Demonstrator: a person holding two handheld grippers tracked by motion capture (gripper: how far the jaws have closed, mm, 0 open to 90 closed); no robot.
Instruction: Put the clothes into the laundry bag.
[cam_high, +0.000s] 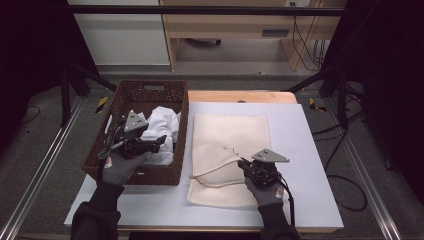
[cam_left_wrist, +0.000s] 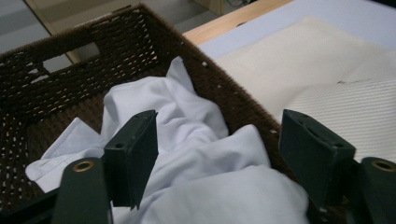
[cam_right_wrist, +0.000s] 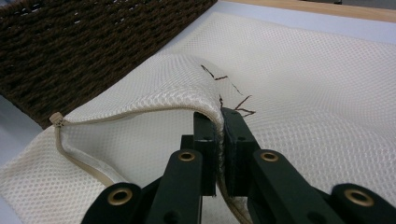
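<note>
Two containers are in play here: a dark brown woven wicker basket (cam_high: 134, 175) at the left of the table, and a cream mesh laundry bag (cam_high: 230, 132) lying flat just beside it. Inside the basket sits a crumpled white cloth garment (cam_high: 162, 125), heaped toward the wall nearest the bag, and the left gripper view shows its folds piled against the weave. The left gripper (cam_left_wrist: 219, 158) hangs over that heap with its black jaws standing wide apart, nothing pressed between them, the white cloth lying just under them. Over to the right gripper (cam_right_wrist: 222, 140), and its jaws are pinched tight on the upper lip of the mesh bag's mouth, lifting that edge into an arch so the opening gapes toward the basket. A beige zipper (cam_right_wrist: 79, 158) runs along the lower lip, its pull (cam_right_wrist: 56, 119) at the end of the mouth nearest the basket. A few dark thread marks show on the mesh just past the grip. The bag rests on a pale blue-white mat (cam_high: 300, 150) covering a light wooden table (cam_high: 240, 96). Beyond are grey floor, a pale wooden desk frame, cables and dark stands at either side.
</note>
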